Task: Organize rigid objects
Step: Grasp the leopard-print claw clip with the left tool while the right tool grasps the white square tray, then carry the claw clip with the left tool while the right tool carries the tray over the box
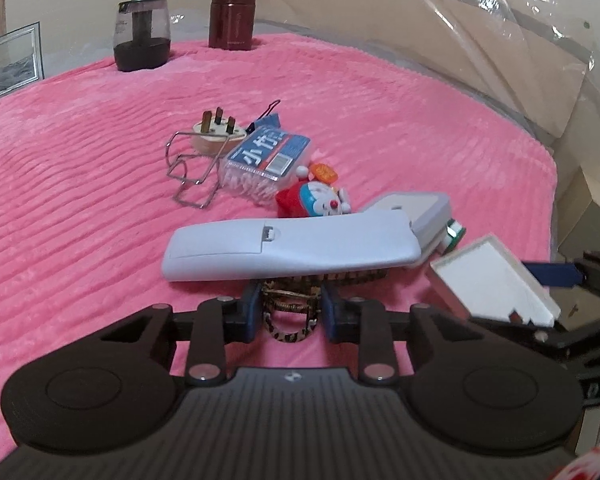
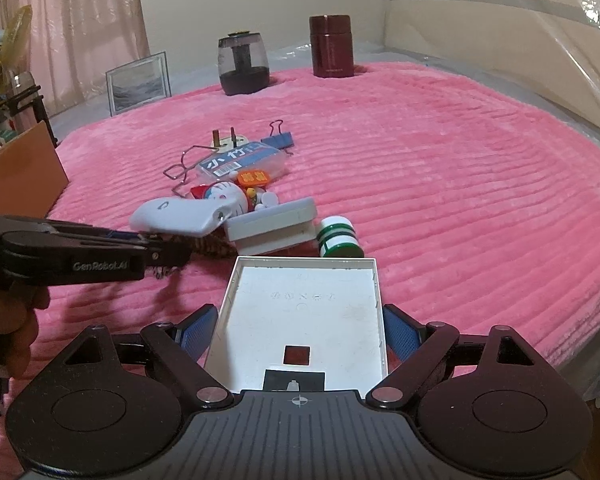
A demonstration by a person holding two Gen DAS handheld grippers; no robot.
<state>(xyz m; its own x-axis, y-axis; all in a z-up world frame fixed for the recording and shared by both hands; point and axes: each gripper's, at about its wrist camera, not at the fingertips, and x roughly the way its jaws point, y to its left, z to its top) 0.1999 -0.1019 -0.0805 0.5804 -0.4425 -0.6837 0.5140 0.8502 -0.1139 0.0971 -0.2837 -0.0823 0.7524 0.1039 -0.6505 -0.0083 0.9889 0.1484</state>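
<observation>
My left gripper point(image 1: 288, 304) is shut on a leopard-patterned hair clip point(image 1: 290, 314) that lies on the pink blanket point(image 1: 80, 200), partly under a white remote point(image 1: 292, 248). The right wrist view shows the same gripper point(image 2: 168, 254) from the side, its tips at the clip point(image 2: 210, 246). My right gripper point(image 2: 300, 332) has its blue pads against both sides of a shallow white tray point(image 2: 300, 292). The tray is held tilted just above the blanket. In the left wrist view this tray point(image 1: 496, 284) sits at the right.
Behind the remote lie a grey-white box point(image 2: 272, 224), a green-striped cylinder point(image 2: 338, 238), a Doraemon toy point(image 1: 312, 200), a toothpick box point(image 1: 266, 160), a plug point(image 1: 216, 132), a wire piece point(image 1: 188, 172) and a binder clip point(image 2: 280, 138). A dark jar point(image 1: 142, 36) and a maroon canister point(image 1: 232, 16) stand far back.
</observation>
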